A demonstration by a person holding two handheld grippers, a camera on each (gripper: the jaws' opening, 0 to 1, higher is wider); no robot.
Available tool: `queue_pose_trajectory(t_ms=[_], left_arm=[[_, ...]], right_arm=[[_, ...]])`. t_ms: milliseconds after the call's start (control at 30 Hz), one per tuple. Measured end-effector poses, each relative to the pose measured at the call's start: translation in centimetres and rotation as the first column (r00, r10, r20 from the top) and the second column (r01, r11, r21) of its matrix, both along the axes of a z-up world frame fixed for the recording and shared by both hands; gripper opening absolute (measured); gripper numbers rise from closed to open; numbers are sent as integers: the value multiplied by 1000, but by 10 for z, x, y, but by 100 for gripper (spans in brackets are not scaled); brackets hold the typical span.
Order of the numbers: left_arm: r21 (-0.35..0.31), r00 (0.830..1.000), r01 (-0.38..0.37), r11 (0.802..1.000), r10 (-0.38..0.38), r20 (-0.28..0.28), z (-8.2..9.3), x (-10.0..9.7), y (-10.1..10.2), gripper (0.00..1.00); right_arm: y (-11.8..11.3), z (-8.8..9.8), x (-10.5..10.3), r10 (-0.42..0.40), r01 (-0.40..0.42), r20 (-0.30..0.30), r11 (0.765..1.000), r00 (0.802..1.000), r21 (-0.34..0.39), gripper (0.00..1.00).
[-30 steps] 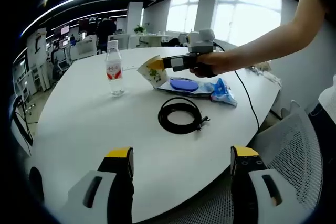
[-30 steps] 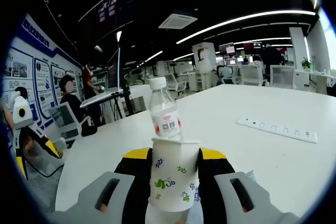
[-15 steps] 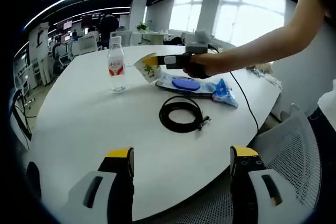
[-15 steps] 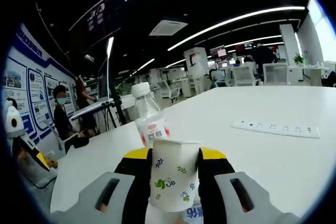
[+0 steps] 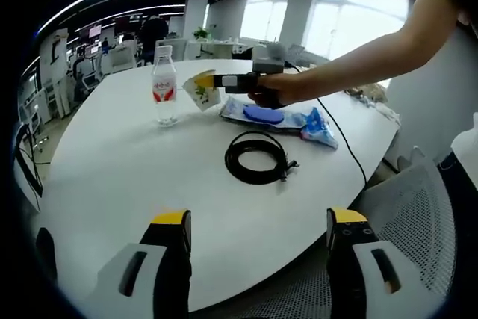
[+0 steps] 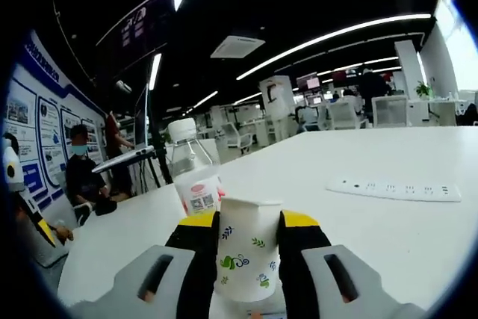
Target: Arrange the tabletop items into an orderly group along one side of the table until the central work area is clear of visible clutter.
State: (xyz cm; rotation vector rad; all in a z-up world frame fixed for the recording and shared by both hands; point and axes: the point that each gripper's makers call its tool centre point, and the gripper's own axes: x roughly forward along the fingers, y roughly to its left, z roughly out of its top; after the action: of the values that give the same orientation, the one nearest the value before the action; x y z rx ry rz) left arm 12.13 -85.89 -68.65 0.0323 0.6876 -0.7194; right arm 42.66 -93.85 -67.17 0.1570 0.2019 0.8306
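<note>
My right gripper [image 6: 249, 240] is shut on a white paper cup [image 6: 248, 255] with a leaf print, held above the white table [image 6: 358, 222]. From the left gripper view the same cup [image 5: 202, 89] hangs in the right gripper [image 5: 213, 81], close beside a clear water bottle [image 5: 163, 85] with a red label. That bottle [image 6: 192, 178] stands just behind and left of the cup. My left gripper [image 5: 254, 233] is open and empty over the table's near edge. A coiled black cable [image 5: 256, 158] lies mid-table, with blue packets [image 5: 278, 118] behind it.
A white power strip [image 6: 394, 189] lies on the table to the right. A mesh chair [image 5: 411, 222] stands by the table's near right edge. A person's arm [image 5: 358, 54] reaches in from the right. People sit at desks in the background on the left [image 6: 78, 173].
The right gripper has carried the cup leftward, nearer the bottle. In the right gripper view the bottle has shifted left and the table looks closer. The left gripper has stayed open and still.
</note>
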Motion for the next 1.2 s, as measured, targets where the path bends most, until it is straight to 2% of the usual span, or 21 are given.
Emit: queue_pose_trajectory(t_ms=[200,467,600,967,1200], left_arm=[[4,1000,1,1000,-1,-11,-2,0,1,69],[4,999,8,1000,-8,-32,-8,0,0,69],[3,999,3,1000,-3,-33,-7,0,1,68],[2,999,-1,1000,1,-50,-11,0,3,67],[-1,999,-6,1000,6,-47,-10,1,4,67]], right_arm=[[6,-10,7,17,-17,9,1000,1000,-5,27],[11,-16,7,45,-44,32,999,998,-27,27],[13,-16,9,57,-57,47,998,997,-4,27],[10,-15,-5,143,-136,108,989,984,-65,28],[7,-15,-11,160,-152,120,986,980,-74,28]])
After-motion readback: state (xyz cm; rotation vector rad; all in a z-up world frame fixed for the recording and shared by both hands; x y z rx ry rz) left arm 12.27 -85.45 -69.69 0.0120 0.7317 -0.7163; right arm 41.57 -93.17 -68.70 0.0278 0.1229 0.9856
